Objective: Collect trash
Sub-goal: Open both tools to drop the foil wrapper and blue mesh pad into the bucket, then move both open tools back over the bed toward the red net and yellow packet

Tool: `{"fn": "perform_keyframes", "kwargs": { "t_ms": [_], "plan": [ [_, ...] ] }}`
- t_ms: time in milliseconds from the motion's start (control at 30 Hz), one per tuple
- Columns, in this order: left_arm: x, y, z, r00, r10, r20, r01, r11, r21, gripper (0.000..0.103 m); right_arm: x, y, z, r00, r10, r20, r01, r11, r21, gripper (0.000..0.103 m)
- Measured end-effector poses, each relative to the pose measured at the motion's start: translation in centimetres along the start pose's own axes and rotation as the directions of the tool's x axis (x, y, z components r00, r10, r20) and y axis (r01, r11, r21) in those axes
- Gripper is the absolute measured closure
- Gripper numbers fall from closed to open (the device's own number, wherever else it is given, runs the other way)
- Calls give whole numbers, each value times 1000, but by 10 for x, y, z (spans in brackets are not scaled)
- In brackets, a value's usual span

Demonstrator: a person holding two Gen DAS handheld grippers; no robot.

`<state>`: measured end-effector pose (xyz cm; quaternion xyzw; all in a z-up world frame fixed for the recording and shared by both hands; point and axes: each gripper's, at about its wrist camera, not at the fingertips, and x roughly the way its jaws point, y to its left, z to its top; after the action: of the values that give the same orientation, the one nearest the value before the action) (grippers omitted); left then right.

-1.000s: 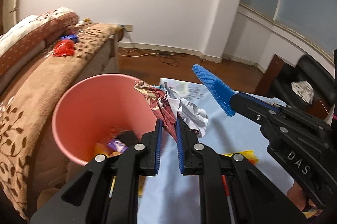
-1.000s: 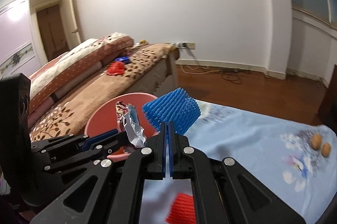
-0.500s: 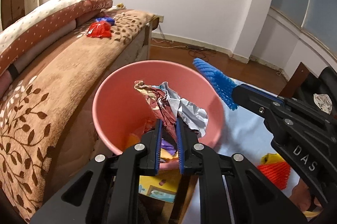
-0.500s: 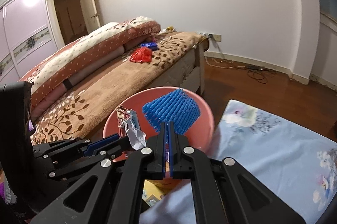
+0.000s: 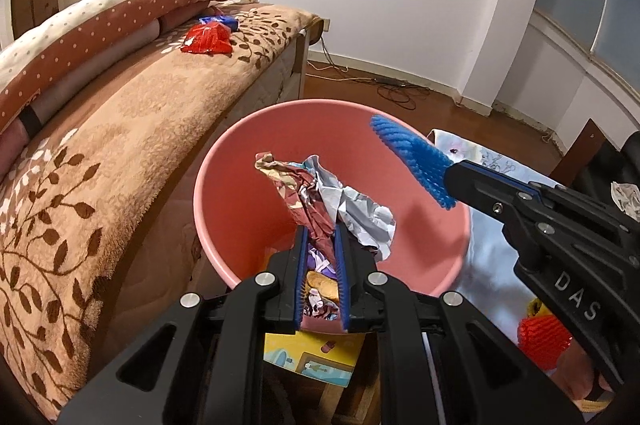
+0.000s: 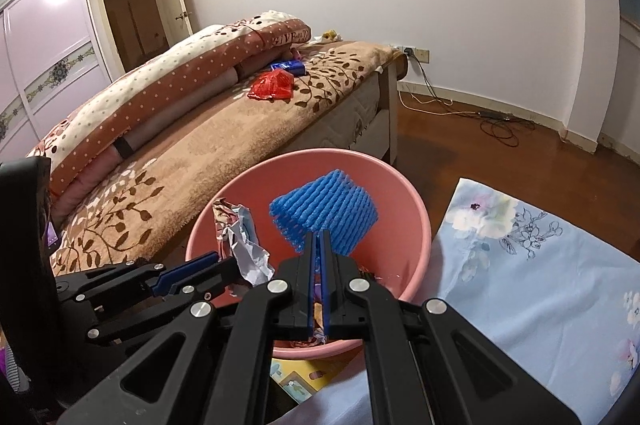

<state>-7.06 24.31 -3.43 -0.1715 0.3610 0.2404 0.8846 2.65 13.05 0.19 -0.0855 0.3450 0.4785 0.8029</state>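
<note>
Crumpled wrapper (image 5: 320,197), foil-lined with a maroon print, sits clamped between the pads of the left gripper (image 5: 320,241) and is held over the mouth of the pink bin (image 5: 248,161). Blue foam net (image 6: 324,217), ribbed and flattened, is pinched at its lower edge by the right gripper (image 6: 319,237), jaws nearly together on it; it too hangs above the bin opening, just right of the wrapper. Bin already holds assorted wrappers at the bottom, partly hidden behind the fingers. Bin stands between the bed (image 6: 224,129) and a table with a light blue floral cloth (image 6: 532,265). Red foam net (image 5: 540,341) lies on that cloth near the right gripper's body. On the brown leaf-print blanket: a red bag (image 6: 274,85) and a blue packet (image 6: 290,67), touching or nearly so, well apart from the bin.
</note>
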Motion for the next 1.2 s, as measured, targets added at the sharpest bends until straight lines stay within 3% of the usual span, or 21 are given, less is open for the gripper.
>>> {"fn": "perform_keyframes", "kwargs": {
  "t_ms": [300, 433, 567, 1200],
  "plan": [
    [0, 3, 1, 1000, 5, 2, -5, 1000, -20, 90, 3, 0, 1, 1000, 2, -9, -2, 1000, 2, 100],
    [-3, 3, 1, 1000, 2, 2, -2, 1000, -25, 87, 1, 2, 1, 1000, 5, -7, -5, 1000, 0, 85],
    [-6, 2, 1, 1000, -3, 9, 3, 1000, -26, 65, -4, 1, 1, 1000, 3, 4, -3, 1000, 4, 79],
    [-34, -22, -6, 999, -24, 37, 23, 999, 29, 63, -54, -21, -16, 998, -39, 51, 35, 997, 71, 70]
  ]
}}
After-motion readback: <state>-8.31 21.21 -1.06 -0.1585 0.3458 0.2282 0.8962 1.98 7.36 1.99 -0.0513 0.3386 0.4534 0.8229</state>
